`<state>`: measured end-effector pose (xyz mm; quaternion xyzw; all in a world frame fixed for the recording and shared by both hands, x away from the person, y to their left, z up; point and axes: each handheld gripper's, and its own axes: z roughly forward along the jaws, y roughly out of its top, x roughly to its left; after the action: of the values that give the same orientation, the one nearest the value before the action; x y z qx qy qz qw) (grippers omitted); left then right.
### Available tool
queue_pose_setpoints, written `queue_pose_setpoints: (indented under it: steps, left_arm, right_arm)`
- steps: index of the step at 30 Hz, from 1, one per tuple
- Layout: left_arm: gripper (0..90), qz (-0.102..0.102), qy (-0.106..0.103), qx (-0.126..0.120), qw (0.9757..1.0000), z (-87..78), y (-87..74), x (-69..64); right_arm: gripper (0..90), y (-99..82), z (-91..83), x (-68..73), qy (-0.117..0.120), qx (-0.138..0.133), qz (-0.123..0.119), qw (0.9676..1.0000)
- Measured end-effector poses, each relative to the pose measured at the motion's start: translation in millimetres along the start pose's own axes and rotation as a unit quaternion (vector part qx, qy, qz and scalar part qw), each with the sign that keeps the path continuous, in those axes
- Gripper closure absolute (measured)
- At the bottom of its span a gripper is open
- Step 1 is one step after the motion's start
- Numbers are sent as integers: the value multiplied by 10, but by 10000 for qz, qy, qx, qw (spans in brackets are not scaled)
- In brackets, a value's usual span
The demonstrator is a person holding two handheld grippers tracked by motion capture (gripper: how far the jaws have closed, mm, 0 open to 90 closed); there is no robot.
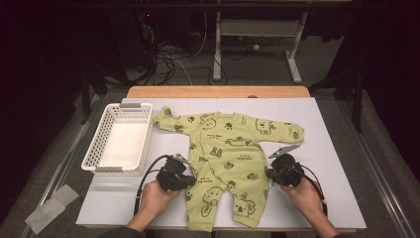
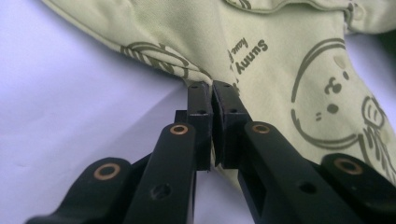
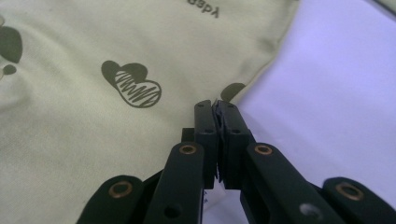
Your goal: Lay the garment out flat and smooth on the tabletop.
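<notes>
High view: romper (image 1: pixel 225 153) (flat), basket (image 1: pixel 121 139)

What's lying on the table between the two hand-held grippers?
In the high view, the green baby romper spans the stretch between the left hand-held gripper and the right hand-held gripper.

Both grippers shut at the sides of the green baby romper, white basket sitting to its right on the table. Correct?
Not quite: the white basket sits to the left of the green baby romper, not its right, as the high view shows. The rest holds: the left gripper and the right gripper are shut at the romper's side edges, each gripper view showing its jaws together.
</notes>
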<state>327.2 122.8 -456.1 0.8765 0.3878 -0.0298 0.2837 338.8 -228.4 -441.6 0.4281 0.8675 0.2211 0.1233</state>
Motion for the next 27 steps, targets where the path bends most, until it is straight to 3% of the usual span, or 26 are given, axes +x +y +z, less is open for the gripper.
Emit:
queue_pose_setpoints:
  steps: [5, 8, 11, 14, 16, 17, 21, 27]
  left_arm:
    - [828, -23, -6, -11, 10000, -30, -39, -9]
    - [828, -24, -16, -16, 10000, -39, -69, -17]
    - [827, -15, -30, -29, 10000, -29, -87, -27]
    - [827, -31, -38, -44, 10000, -21, -81, -35]
    - [828, 5, -43, -17, 10000, -24, -82, -38]
    - [828, -2, -46, -18, 10000, -25, -84, -43]
    - [828, 42, -45, -3, 10000, -36, -100, -57]
    - [827, 101, -89, 22, 9999, -54, -143, -82]
  right_arm:
    - [877, 1, -43, -56, -63, -67, 13, 10000]
    - [746, -9, -36, -38, 11, -123, 75, 9999]
    - [678, -59, -35, -14, 199, -140, 182, 9995]
    - [721, -122, -5, 19, 187, -60, 168, 9997]
    - [867, -144, -20, 28, 265, -100, 140, 9995]
    - [882, -152, -26, 42, 268, -104, 101, 9995]
    - [891, -187, -68, 115, 180, -41, -96, 9998]
    - [887, -342, -163, 138, 247, -123, 18, 9996]
